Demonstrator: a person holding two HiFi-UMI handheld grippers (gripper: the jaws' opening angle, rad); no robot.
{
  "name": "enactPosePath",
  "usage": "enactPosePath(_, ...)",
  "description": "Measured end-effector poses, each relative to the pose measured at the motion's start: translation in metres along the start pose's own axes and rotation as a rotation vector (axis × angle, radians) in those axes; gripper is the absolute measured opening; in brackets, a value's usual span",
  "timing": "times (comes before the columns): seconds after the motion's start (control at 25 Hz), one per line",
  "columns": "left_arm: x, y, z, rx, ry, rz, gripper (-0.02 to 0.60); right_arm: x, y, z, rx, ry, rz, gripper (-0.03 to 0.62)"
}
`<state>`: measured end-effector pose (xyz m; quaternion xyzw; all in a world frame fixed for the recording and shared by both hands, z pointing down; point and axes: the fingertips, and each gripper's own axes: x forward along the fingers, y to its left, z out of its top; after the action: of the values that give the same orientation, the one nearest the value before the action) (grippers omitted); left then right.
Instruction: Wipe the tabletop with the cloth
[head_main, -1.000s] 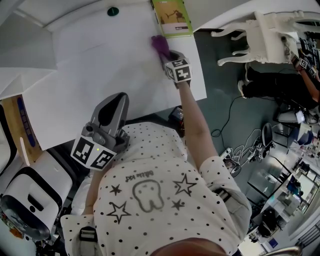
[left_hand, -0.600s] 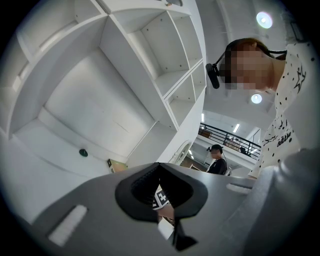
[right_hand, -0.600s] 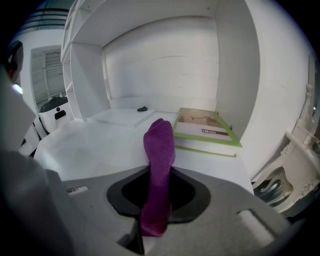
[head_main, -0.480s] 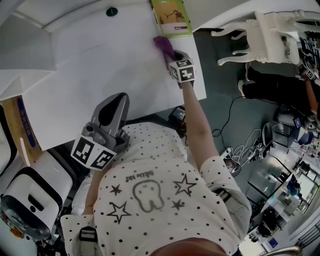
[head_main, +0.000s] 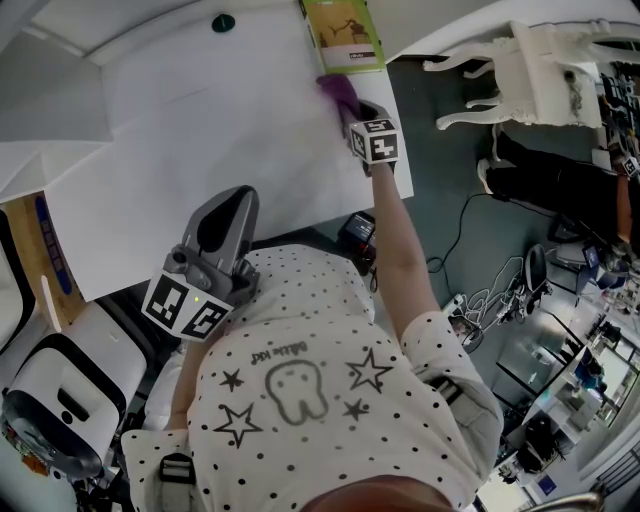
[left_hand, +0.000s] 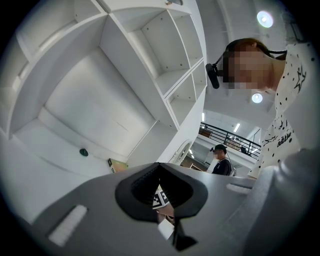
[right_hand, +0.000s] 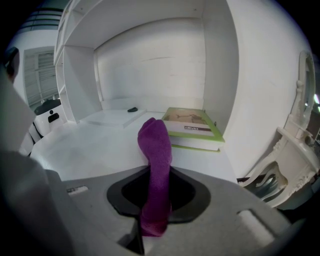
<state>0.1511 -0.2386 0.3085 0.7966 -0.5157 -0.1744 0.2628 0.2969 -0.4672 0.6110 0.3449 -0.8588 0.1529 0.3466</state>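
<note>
My right gripper (head_main: 354, 108) is shut on a purple cloth (head_main: 337, 91), pressing it on the white tabletop (head_main: 220, 130) near the far right corner, just in front of a green book (head_main: 345, 35). In the right gripper view the cloth (right_hand: 156, 150) sticks out between the shut jaws of the right gripper (right_hand: 156, 172), its tip bent over the tabletop (right_hand: 85, 145) beside the book (right_hand: 192, 127). My left gripper (head_main: 222, 215) is held near the body, above the table's near edge. It looks shut, with nothing in it. The left gripper (left_hand: 159, 166) points up at white shelves.
A small dark green knob (head_main: 224, 22) sits at the table's back. The table's right edge (head_main: 405, 165) lies right beside the right gripper. A white chair (head_main: 540, 70) stands beyond it. Cables (head_main: 480, 300) lie on the floor; a white machine (head_main: 50, 390) stands at the lower left.
My right gripper has slid the purple cloth to the right along the tabletop, closer to the right edge. The left gripper has not moved.
</note>
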Motion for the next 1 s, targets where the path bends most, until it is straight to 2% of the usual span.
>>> enactPosePath(0.52, 0.004, 0.000, -0.003, 0.000, 0.004, 0.010, -0.005, -0.006, -0.027, -0.007, 0.034, -0.003, -0.042, 0.077)
enactPosePath(1.0, 0.006, 0.000, -0.004, -0.003, 0.009, 0.009, -0.005, -0.009, -0.046, -0.008, 0.021, 0.010, -0.065, 0.077)
